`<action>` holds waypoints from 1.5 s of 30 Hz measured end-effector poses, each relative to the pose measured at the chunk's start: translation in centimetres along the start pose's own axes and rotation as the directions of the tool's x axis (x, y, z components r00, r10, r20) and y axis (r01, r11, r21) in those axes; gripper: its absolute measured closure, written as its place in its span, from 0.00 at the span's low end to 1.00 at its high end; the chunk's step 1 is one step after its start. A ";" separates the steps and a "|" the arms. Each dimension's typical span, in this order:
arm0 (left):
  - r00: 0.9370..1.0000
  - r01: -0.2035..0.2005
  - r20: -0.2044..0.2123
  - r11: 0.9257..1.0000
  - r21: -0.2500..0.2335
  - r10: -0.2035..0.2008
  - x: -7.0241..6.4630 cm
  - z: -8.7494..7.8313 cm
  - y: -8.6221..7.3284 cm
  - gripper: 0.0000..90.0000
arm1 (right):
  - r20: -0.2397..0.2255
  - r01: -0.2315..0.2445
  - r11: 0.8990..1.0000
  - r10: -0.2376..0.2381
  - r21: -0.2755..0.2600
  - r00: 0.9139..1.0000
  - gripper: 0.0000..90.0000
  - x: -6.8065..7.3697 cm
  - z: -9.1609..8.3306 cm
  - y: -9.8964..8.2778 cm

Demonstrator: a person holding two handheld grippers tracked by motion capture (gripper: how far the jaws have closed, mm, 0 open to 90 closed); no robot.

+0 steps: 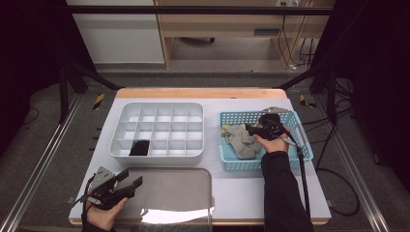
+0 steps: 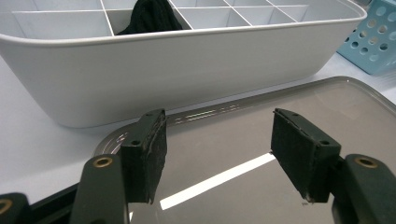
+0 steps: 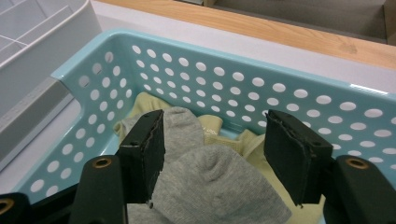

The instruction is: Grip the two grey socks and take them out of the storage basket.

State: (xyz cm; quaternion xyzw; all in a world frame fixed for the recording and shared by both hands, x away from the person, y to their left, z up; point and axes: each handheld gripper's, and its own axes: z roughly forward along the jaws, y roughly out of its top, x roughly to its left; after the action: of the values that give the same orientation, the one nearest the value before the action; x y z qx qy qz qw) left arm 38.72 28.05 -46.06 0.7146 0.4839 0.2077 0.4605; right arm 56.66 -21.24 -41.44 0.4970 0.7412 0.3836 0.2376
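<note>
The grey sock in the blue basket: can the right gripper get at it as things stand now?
Probably yes. The right gripper hangs inside the blue basket with its jaws open on either side of the grey sock. The sock lies on top of the yellowish cloth, and nothing covers it.

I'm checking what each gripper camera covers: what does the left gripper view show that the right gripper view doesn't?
Left gripper view: the grey tray under the open left gripper, and a black sock in one compartment of the white organizer.

Right gripper view: a grey sock between the open fingers of the right gripper, lying on a yellowish sock at the bottom of the basket, and the table's wooden edge.

Both: the white organizer and the blue perforated basket.
</note>
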 end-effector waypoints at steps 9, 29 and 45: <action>1.000 0.003 0.000 1.000 0.009 -0.003 0.1 0.1 -0.1 0.39 | -0.011 -0.006 0.999 0.007 0.054 1.000 0.42 -0.3 1.3 -0.5; 1.000 0.005 0.000 1.000 0.016 -0.005 0.2 0.2 -0.1 0.39 | -0.041 0.055 0.983 -0.048 0.175 0.998 0.84 -0.3 2.9 -1.3; 1.000 0.016 0.002 1.000 0.018 -0.016 0.3 0.2 -0.1 0.39 | -0.067 0.049 0.999 -0.047 0.022 0.997 0.99 0.2 0.2 -0.1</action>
State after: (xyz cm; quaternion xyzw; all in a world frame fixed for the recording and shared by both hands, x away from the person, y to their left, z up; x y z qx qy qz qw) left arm 38.93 28.20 -46.27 0.7150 0.4909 0.1986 0.4564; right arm 56.68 -21.01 -41.63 0.4689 0.7649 0.3853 0.2159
